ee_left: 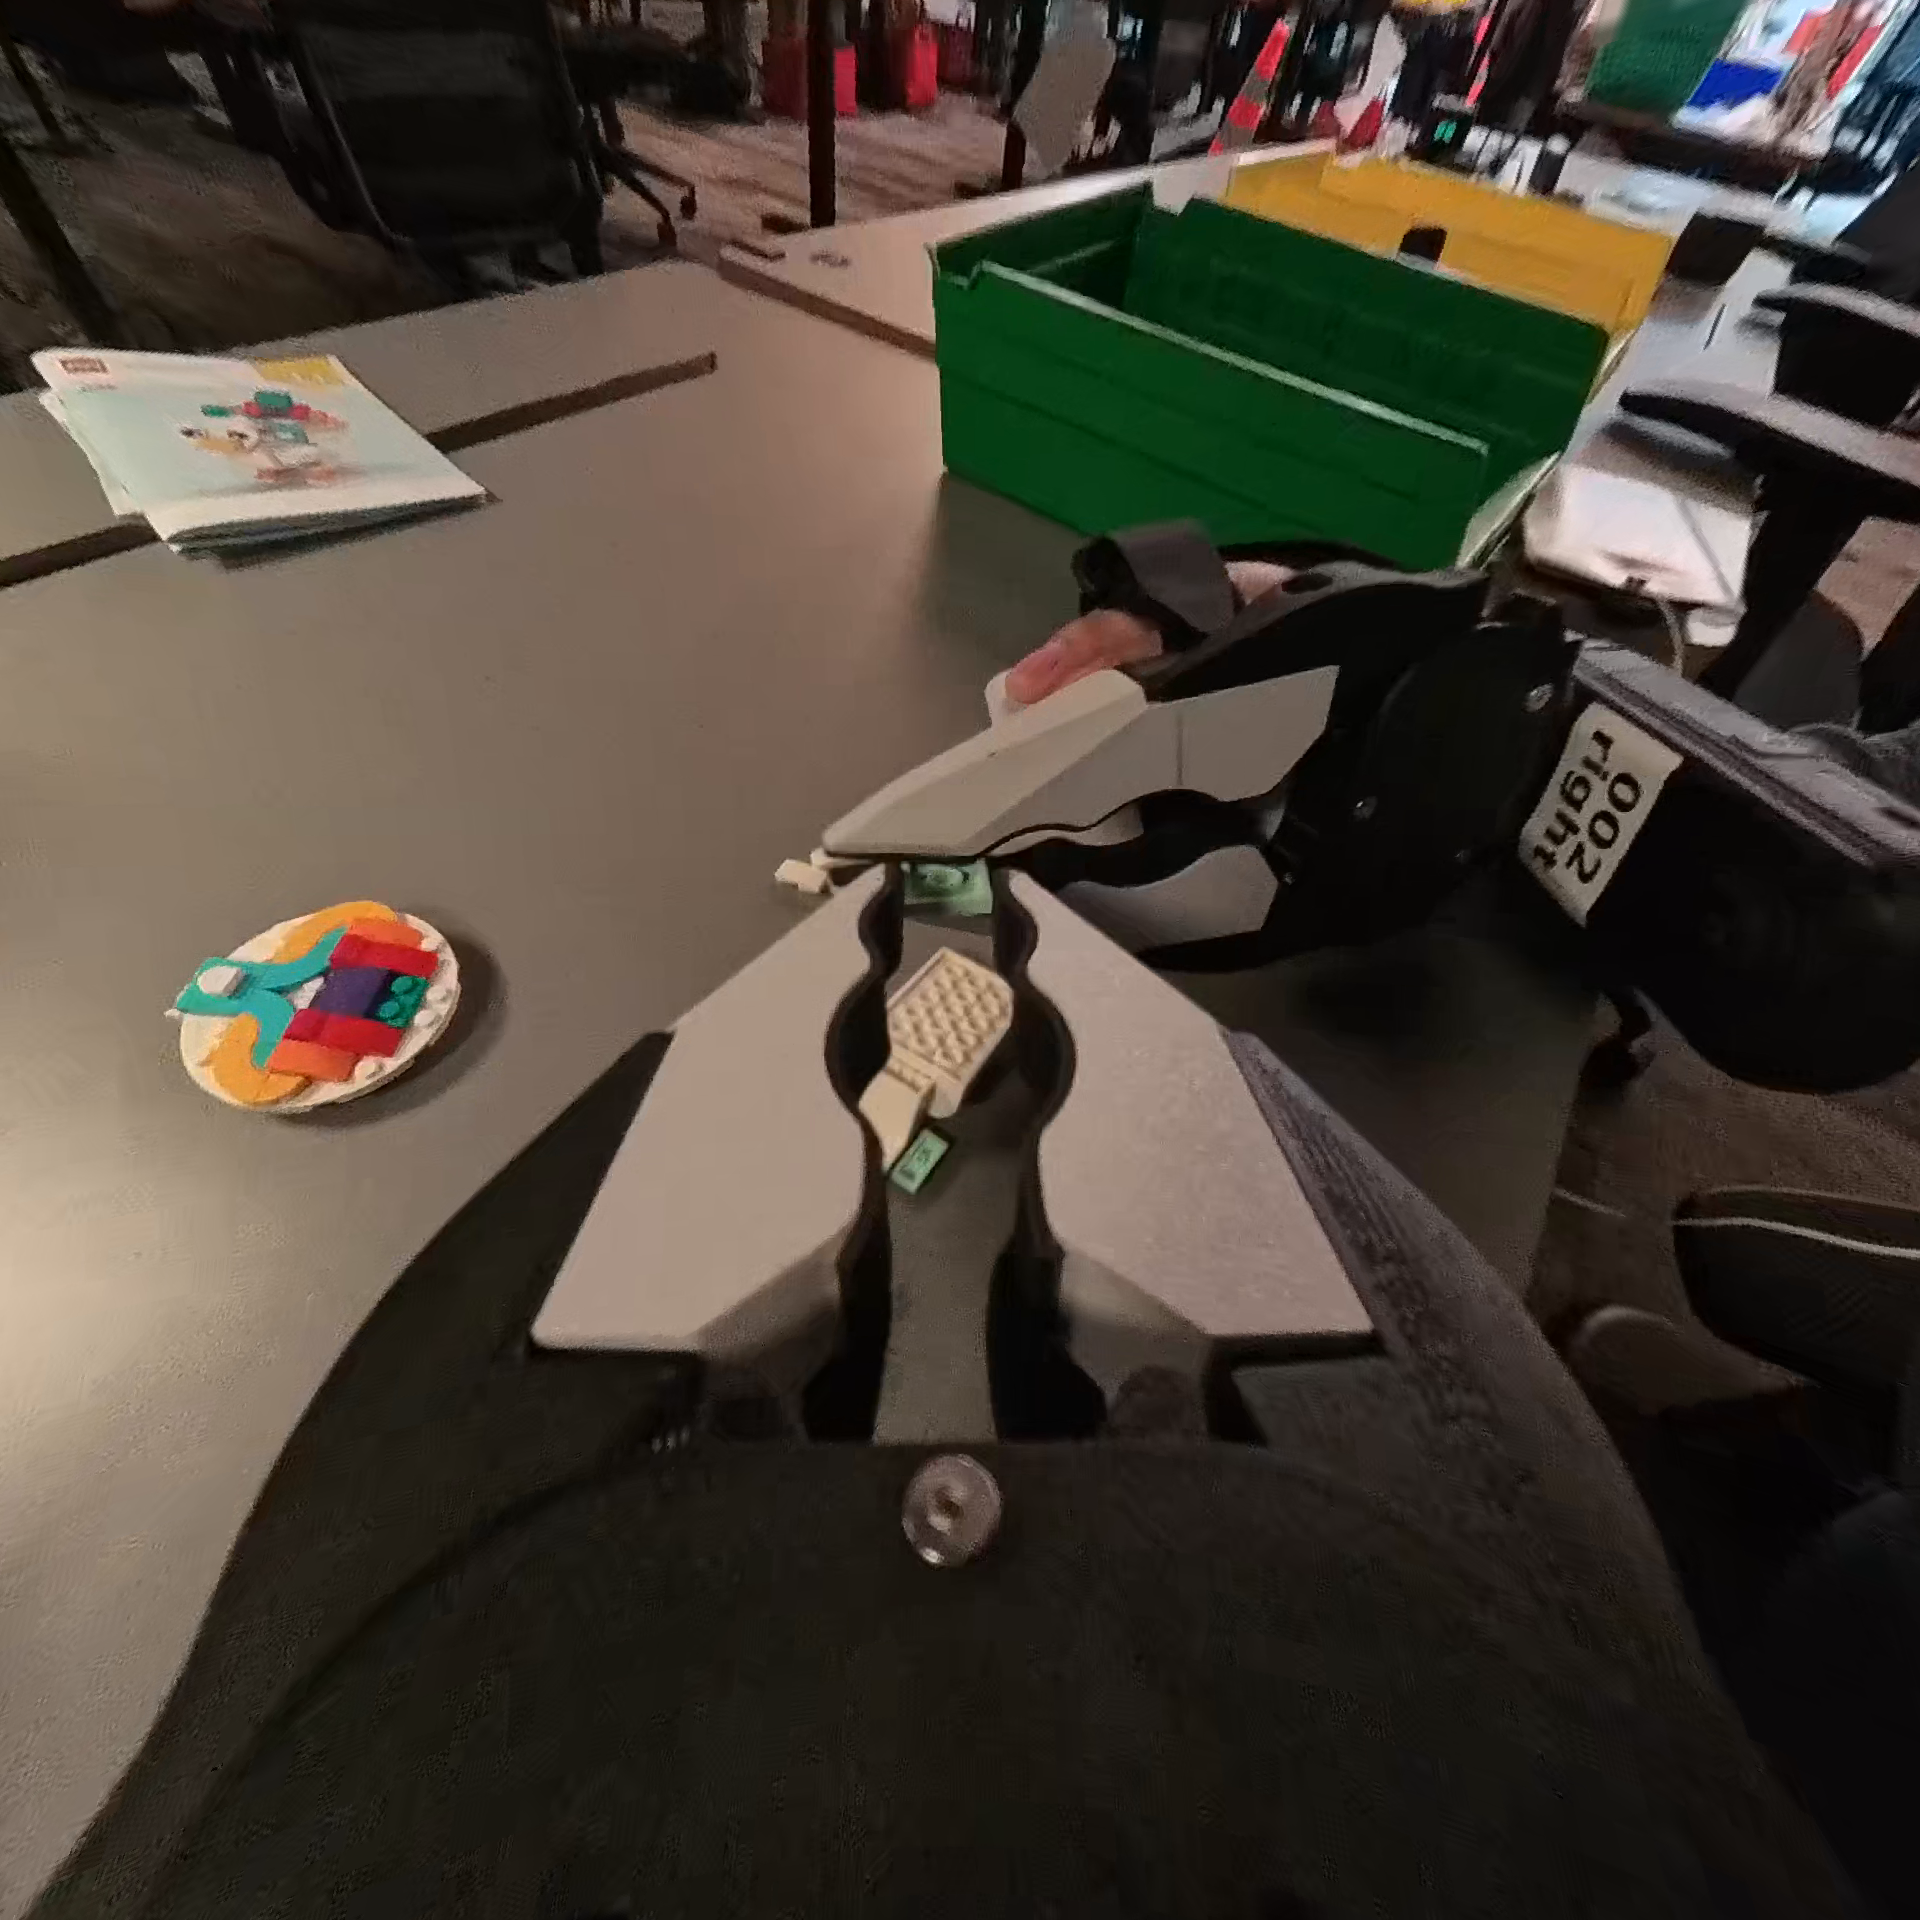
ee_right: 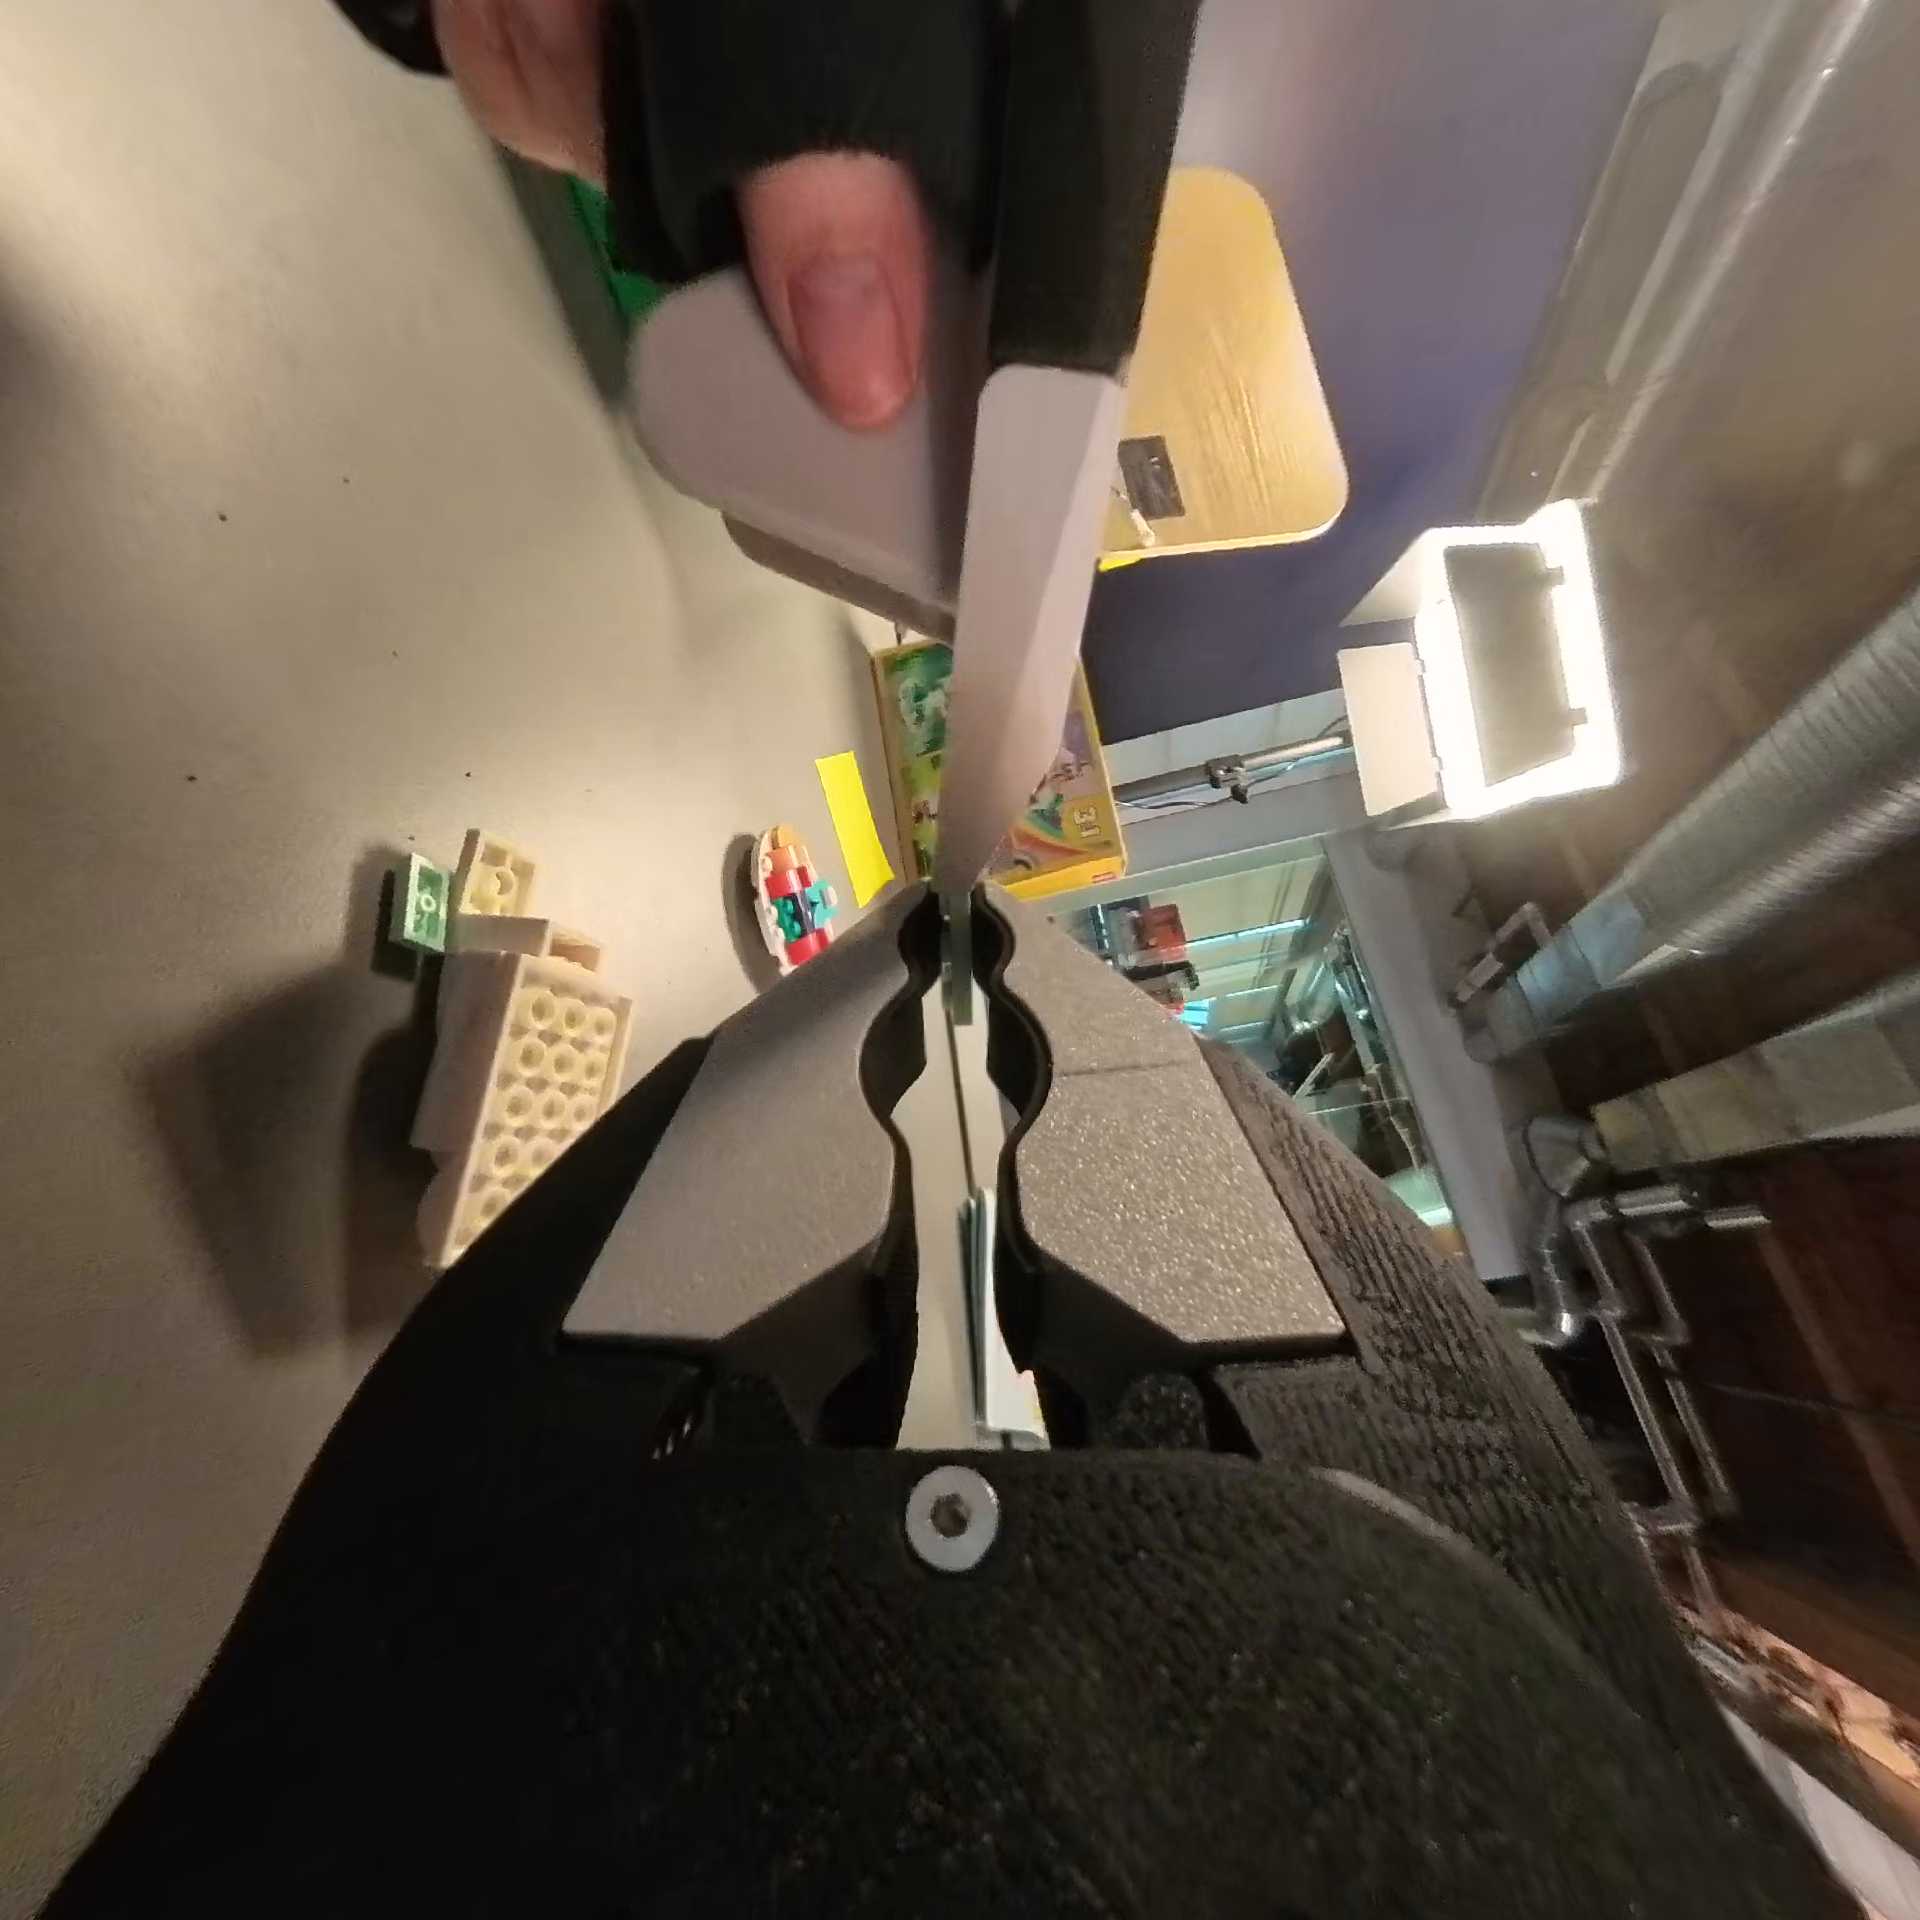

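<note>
My left gripper (ee_left: 940,883) is shut on a small light-green plate (ee_left: 940,891) held at its tips above the grey table (ee_left: 520,727). My right gripper (ee_left: 831,854) comes in from the right, lying on its side, with its tips meeting at the same plate. In the right wrist view my right gripper (ee_right: 951,914) grips that plate (ee_right: 958,971) edge-on, and the left gripper (ee_right: 948,873) reaches down from above with a thumb on it. A tiny white piece (ee_left: 800,873) shows just past the right tips. Below lie a white studded plate (ee_left: 951,1013), a white slope (ee_left: 899,1107) and a green tile (ee_left: 920,1153).
A round white model with coloured bricks (ee_left: 317,1003) lies to the left. Booklets (ee_left: 249,447) sit at the far left, and a green open box (ee_left: 1247,384) stands at the back right. A yellow toy box (ee_right: 997,769) and a yellow strip (ee_right: 852,826) lie farther off. Chairs stand at the right edge. Only a small space, under 4 cm, lies between the two pairs of fingers. The green tile (ee_left: 920,1153) is about equally far from each gripper, around 9 cm. Seen from the right wrist view (ee_right: 429,902) as well.
</note>
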A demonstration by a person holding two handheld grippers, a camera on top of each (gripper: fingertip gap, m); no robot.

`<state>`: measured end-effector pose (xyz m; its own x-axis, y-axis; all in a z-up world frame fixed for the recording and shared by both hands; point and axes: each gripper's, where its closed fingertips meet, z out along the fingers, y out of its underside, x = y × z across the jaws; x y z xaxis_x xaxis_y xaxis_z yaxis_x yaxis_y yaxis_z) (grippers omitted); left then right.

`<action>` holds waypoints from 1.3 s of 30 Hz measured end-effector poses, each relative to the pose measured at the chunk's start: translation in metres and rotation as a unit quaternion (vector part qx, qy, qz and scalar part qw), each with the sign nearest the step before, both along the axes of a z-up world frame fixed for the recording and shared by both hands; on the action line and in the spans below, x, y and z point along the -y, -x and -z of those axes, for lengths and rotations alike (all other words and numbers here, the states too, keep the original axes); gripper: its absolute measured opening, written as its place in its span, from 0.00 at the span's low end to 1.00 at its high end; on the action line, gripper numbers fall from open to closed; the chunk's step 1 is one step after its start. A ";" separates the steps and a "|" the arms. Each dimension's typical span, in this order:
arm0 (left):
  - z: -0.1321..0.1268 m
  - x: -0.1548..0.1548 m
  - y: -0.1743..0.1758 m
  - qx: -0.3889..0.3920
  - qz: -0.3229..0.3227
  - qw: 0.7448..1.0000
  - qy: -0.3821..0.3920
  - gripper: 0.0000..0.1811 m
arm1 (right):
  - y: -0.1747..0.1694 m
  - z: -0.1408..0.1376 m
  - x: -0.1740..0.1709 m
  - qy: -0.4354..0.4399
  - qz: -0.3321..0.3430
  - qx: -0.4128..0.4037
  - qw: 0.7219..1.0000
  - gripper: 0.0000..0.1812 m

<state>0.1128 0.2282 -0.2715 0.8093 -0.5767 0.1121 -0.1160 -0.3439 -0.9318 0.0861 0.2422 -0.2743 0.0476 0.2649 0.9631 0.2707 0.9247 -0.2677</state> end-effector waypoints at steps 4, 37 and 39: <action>-0.001 0.002 0.002 -0.017 0.004 1.000 0.001 0.08 | 0.001 -0.003 0.003 0.008 -0.008 -0.014 1.000 0.02; -0.060 0.048 0.240 -0.122 -0.367 0.922 -0.018 0.28 | -0.042 0.082 0.005 0.551 -0.059 0.287 0.781 0.32; -0.076 0.042 0.191 -0.081 -0.270 0.957 -0.065 0.27 | -0.040 0.091 0.012 0.539 -0.061 0.307 0.782 0.22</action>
